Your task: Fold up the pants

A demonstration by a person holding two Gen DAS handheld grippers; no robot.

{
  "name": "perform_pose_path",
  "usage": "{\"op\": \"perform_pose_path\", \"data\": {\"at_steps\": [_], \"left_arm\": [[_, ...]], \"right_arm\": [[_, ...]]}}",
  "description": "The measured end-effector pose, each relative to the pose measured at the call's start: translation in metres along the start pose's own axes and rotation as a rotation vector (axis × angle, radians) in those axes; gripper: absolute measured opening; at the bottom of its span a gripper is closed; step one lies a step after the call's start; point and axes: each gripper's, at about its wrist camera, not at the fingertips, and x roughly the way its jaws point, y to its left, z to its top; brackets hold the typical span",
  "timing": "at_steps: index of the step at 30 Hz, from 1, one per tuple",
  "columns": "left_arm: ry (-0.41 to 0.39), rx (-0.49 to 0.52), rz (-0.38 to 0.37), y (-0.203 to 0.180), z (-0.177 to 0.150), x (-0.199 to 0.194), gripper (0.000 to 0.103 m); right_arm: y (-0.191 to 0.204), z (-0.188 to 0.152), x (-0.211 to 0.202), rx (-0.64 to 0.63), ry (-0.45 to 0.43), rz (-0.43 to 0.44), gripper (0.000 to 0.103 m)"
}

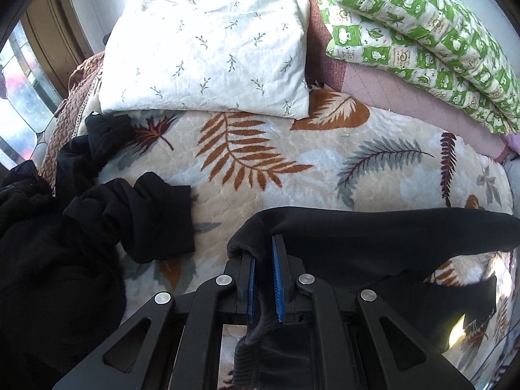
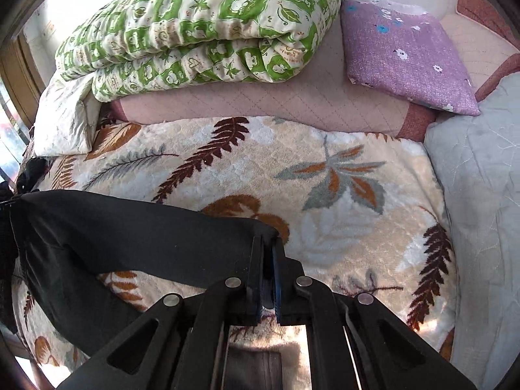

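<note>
The black pants (image 1: 373, 237) hang stretched between my two grippers above a leaf-patterned blanket (image 1: 260, 149). My left gripper (image 1: 264, 243) is shut on one end of the waistband, with fabric bunched between its blue pads. My right gripper (image 2: 267, 243) is shut on the other end of the same black pants (image 2: 130, 234), which run off to the left. Two crumpled black pant legs (image 1: 139, 214) lie on the blanket at the left of the left wrist view.
A white leaf-print pillow (image 1: 208, 55) and a folded green-and-white quilt (image 1: 422, 39) lie at the back of the bed. A purple flowered cushion (image 2: 406, 52) and a pale grey pillow (image 2: 481, 175) sit at the right. A window (image 1: 19, 104) is at the far left.
</note>
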Motion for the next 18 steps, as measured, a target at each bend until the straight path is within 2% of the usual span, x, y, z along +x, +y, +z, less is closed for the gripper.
{"op": "perform_pose_path", "data": {"at_steps": [5,8,12,18], "left_arm": [[-0.05,0.016,0.011,0.005,-0.047,-0.021,0.009],[-0.05,0.02,0.0,0.009,-0.081,-0.027,0.009],[-0.02,0.039,-0.014,0.013,-0.12,-0.022,0.009],[0.038,0.112,0.028,0.009,-0.162,-0.004,0.012]], "right_arm": [[0.001,-0.044,-0.017,0.0,-0.012,0.026,0.004],[-0.001,-0.076,-0.023,0.011,-0.001,0.045,0.004],[-0.008,-0.12,-0.03,0.064,0.01,0.082,0.003],[-0.005,-0.167,-0.026,0.083,0.061,0.073,0.003]]}}
